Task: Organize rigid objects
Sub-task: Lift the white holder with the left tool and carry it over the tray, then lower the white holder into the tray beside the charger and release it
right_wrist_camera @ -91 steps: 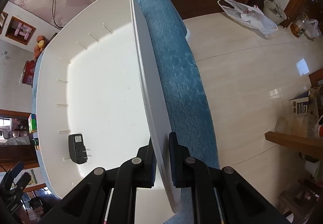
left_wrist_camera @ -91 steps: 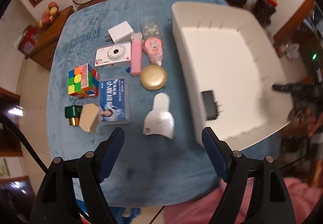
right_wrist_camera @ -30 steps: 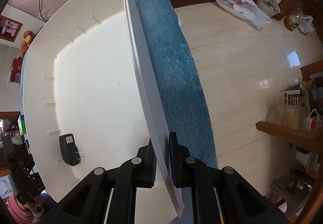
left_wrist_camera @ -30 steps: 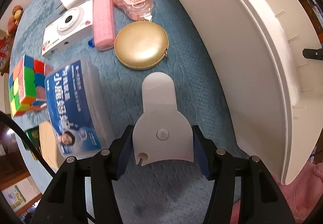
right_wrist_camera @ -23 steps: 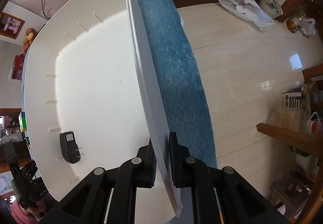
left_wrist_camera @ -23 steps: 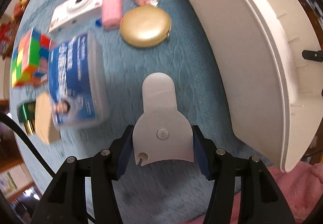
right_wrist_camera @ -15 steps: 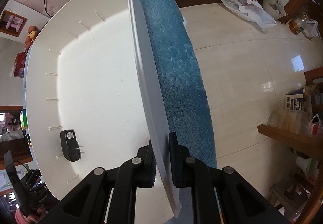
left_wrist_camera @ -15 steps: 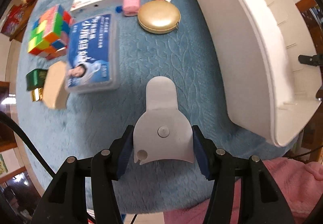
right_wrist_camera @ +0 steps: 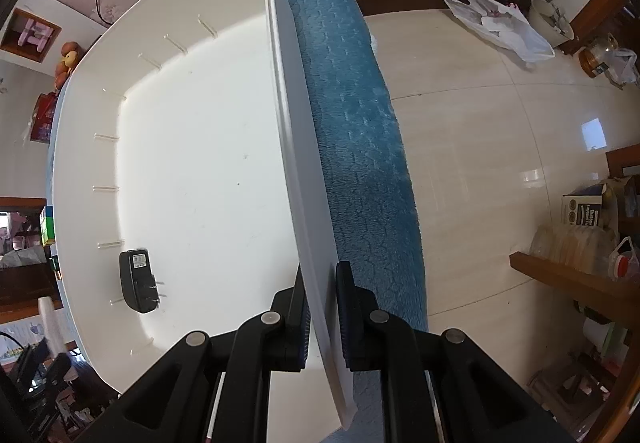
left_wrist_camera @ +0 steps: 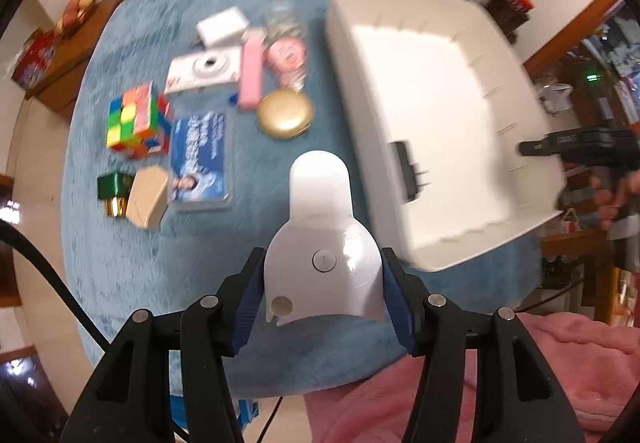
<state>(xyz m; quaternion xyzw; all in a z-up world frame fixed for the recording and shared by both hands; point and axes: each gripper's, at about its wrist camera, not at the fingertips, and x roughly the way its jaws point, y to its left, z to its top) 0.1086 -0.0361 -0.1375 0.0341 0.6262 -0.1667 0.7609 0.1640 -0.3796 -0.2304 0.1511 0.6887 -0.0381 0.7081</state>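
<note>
My left gripper point(left_wrist_camera: 322, 301) is shut on a white plastic piece point(left_wrist_camera: 322, 243) with a rounded tab, held up above the blue cloth. To its right stands the white bin point(left_wrist_camera: 520, 179), with a black plug adapter point(left_wrist_camera: 406, 173) lying inside. In the right wrist view my right gripper point(right_wrist_camera: 322, 313) is shut on the bin's right wall point(right_wrist_camera: 316, 243), one pad inside and one outside, pointing down. The black adapter point(right_wrist_camera: 138, 280) lies at the bin's near left corner.
On the blue cloth point(left_wrist_camera: 192, 275) left of the bin lie a colour cube point(left_wrist_camera: 136, 119), a blue-labelled case point(left_wrist_camera: 200, 163), a tan block point(left_wrist_camera: 148, 197), a gold disc point(left_wrist_camera: 284, 115), a pink bar point(left_wrist_camera: 251, 75), a white camera point(left_wrist_camera: 204, 73) and a white charger point(left_wrist_camera: 221, 26). Pink fabric point(left_wrist_camera: 520, 383) lies at the near edge.
My left gripper has risen from the cloth with the white piece held in it, and the table now looks farther off. The right gripper keeps its hold on the bin wall, unmoved.
</note>
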